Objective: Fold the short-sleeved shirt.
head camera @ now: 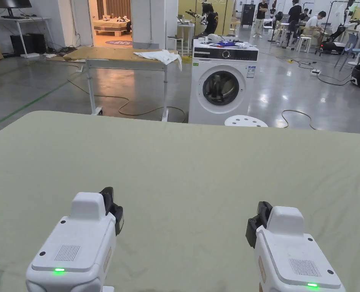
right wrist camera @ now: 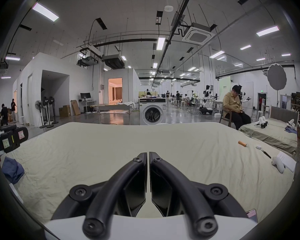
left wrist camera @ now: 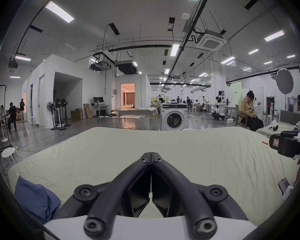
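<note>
While both tools are hovering low over the bed, we are holding the left gripper [left wrist camera: 151,154] with its jaws pressed together on nothing, and the right gripper [right wrist camera: 148,154] with its jaws drawn to a hairline gap, likewise empty. In the head view they are sitting at the lower left [head camera: 112,207] and lower right [head camera: 257,222] of the frame, side by side and well apart, pointing up the frame across the bed [head camera: 183,159]. We are judging this as a ready stance before any grasp, since neither gripper is touching cloth.

Moving outward, we are seeing a crumpled blue garment [left wrist camera: 36,198] at the lower left of the left gripper view, lying on the pale sheet just beside that gripper; it is also showing at the left edge of the right gripper view [right wrist camera: 12,170]. This is probably the short-sleeved shirt, though bunched as it is we cannot make out sleeves. It is not yet spread, so the folding is not begun.

Farther out, a washing machine [head camera: 223,81] is standing beyond the bed at the upper middle of the head view; whether anything lies inside its drum we cannot tell. Small loose items, among them an orange cylinder [right wrist camera: 242,143], are lying at the right of the right gripper view.
</note>
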